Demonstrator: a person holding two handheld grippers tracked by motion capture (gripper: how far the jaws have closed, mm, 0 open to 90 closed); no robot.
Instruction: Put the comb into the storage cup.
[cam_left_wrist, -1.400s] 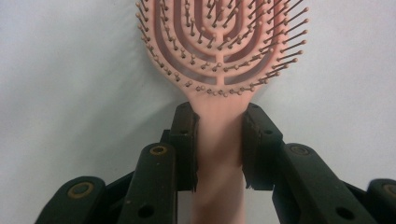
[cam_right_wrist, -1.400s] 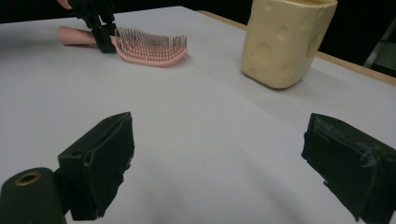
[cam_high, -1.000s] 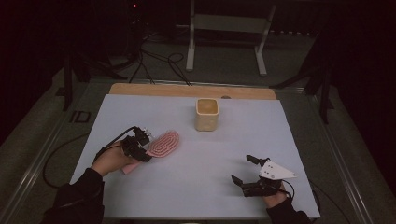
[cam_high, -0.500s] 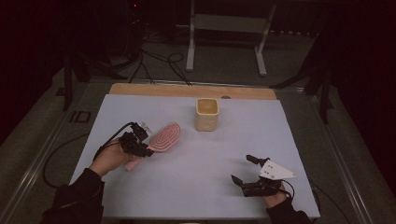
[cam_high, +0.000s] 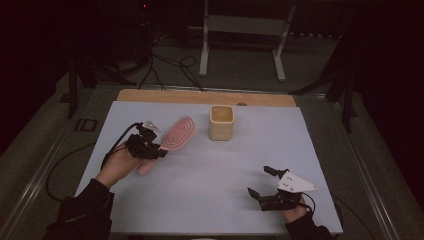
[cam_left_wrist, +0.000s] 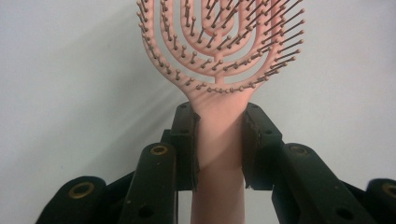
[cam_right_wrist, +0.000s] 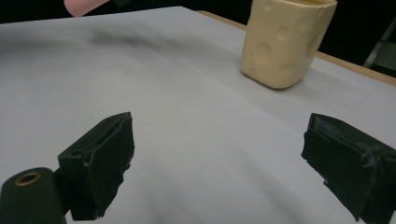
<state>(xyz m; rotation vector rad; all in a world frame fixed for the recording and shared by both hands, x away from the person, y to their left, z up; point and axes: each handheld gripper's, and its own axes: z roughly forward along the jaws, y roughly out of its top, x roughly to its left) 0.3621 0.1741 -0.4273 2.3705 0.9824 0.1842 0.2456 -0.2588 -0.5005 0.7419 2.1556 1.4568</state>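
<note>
Dark floor and cables surround the pale grey table (cam_high: 200, 200). Left gripper (cam_high: 150, 145): its jaws are clamped on the neck of the pink plastic vented hairbrush (cam_left_wrist: 219, 70), whose bristled head stands just beyond the jaw tips, lifted off the table. Right gripper (cam_high: 267, 182) rests on the table with jaws wide apart, nothing between them. Well beyond those jaws stands the cream cheese-patterned square cup (cam_right_wrist: 285, 42).

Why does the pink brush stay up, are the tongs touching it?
Touching. In the left gripper view, the left tongs squeeze the pink brush by its handle, both black pads pressed against its sides.
</note>
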